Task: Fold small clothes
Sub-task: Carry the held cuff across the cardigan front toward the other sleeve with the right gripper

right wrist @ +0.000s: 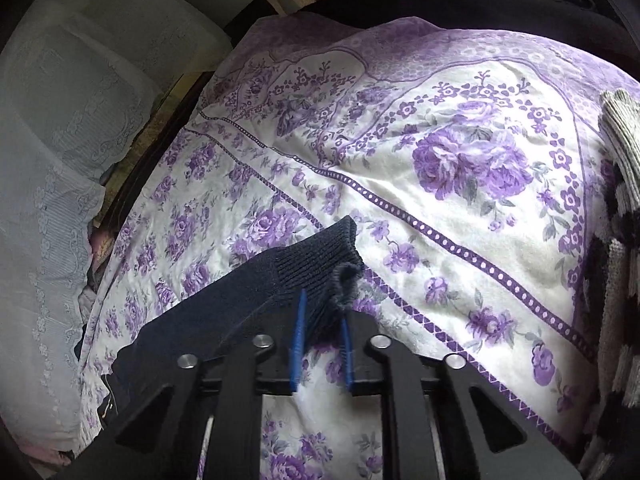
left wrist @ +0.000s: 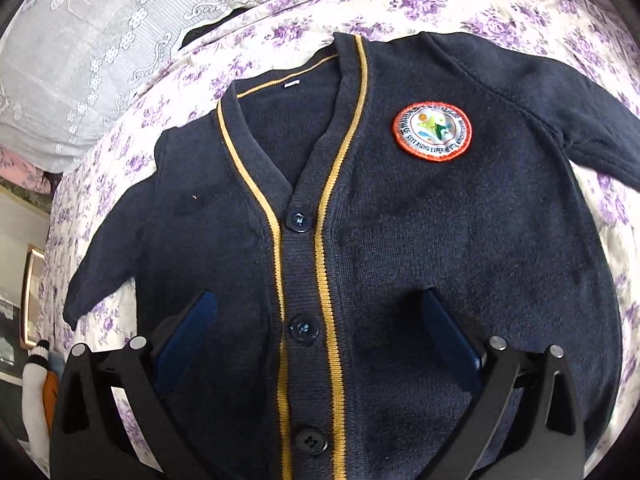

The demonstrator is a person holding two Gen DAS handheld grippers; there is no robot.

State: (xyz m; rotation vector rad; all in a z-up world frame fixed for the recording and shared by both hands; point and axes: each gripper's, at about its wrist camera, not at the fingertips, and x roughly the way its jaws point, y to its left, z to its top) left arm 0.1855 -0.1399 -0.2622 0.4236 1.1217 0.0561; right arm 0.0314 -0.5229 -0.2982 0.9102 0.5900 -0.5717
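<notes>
- Pinching the ribbed cuff (right wrist: 320,264) of one sleeve, the right gripper (right wrist: 322,344) has its blue pads nearly together on the knit, low over the floral bedsheet (right wrist: 460,216).
- Hovering above the lower front of the cardigan (left wrist: 400,240), the left gripper (left wrist: 316,344) has its fingers spread wide and grips nothing; the button placket (left wrist: 308,280) runs between them.
- The cardigan lies face up and buttoned on the bed, mostly flat, with a round badge (left wrist: 433,131) on the chest and both sleeves angled outward.
- Judging by this, the step in hand is the first sleeve fold: the held cuff needs carrying across onto the body.
- That move calls for lifting the cuff just clear of the sheet, drawing it inward over the chest, and letting the free gripper press the body so it does not drag.
- Farther off, a lace-covered pillow (left wrist: 80,64) sits at the bed's far-left edge, and a grey-and-black knit (right wrist: 618,216) lies at the right edge.
</notes>
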